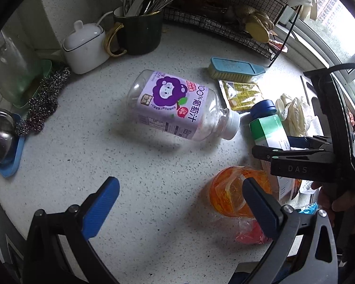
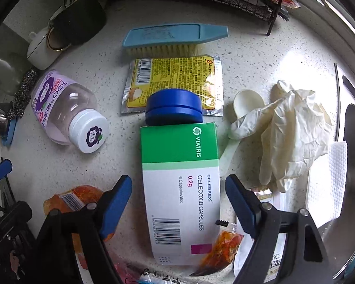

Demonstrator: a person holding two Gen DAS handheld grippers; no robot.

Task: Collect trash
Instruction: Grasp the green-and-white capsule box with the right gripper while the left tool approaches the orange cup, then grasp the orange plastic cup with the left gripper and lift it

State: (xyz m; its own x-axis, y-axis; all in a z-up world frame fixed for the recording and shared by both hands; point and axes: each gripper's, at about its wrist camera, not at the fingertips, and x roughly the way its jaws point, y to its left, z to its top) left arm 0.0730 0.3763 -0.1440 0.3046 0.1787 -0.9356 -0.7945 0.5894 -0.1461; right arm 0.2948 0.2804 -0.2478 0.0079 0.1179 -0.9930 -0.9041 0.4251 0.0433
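1. Currently the left gripper [image 1: 181, 207] hangs above the speckled tabletop [image 1: 135, 165] with its blue pads spread wide and nothing between them.
2. Just beyond it an empty grape juice bottle [image 1: 177, 106] lies on its side, white cap pointing right, apart from both pads.
3. An orange plastic wrapper [image 1: 227, 189] sits just beside the left gripper's right-hand pad; whether they touch cannot be told.
4. The right gripper [image 2: 178, 203] is also wide open, its pads standing on either side of a green and white medicine box [image 2: 181, 189] without pressing on it.
5. A round blue cap [image 2: 174, 111] lies at the far end of that box, overlapping a yellow foil sachet [image 2: 177, 75].
6. A teal scrubbing brush [image 2: 172, 39] lies farther away.
7. To the right of the box lie crumpled white gloves [image 2: 293, 127] and a white plastic spoon [image 2: 246, 101].
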